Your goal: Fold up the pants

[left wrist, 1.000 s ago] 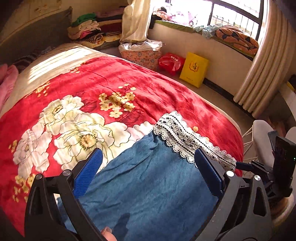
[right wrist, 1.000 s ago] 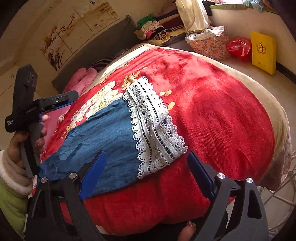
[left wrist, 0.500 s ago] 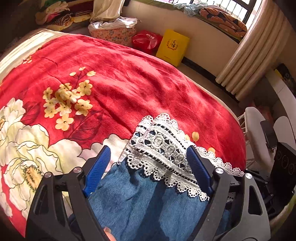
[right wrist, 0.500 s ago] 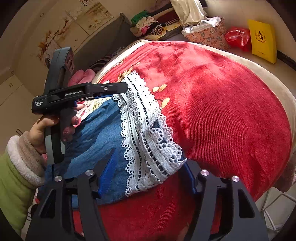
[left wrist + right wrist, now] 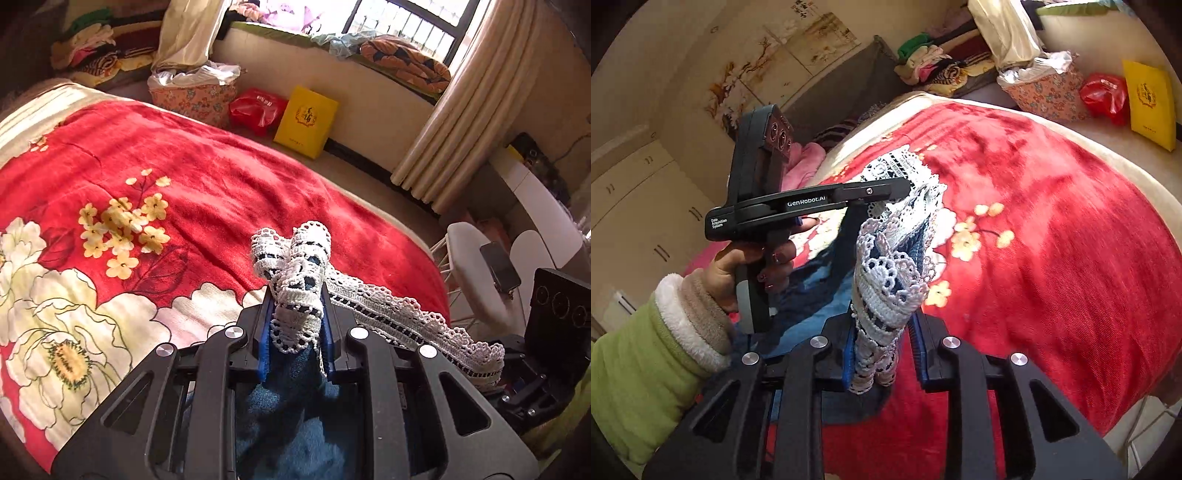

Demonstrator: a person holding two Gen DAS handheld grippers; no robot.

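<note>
The pants are blue denim with a white lace hem. They lie on a red flowered blanket on a bed. My left gripper is shut on one end of the lace hem, bunched between its blue pads. My right gripper is shut on the other end of the lace hem. Both hold the hem lifted off the blanket. The left gripper also shows in the right wrist view, held by a hand in a green sleeve. The rest of the pants is hidden behind the grippers.
Beyond the bed's far edge stand a yellow bag, a red bag and a flowered basket. Folded clothes are piled at the back. A white chair stands right of the bed. Pink bedding lies near the headboard.
Both grippers were open and closing in around the lace hem lying flat. Now both are shut on it and have lifted it off the blanket.
</note>
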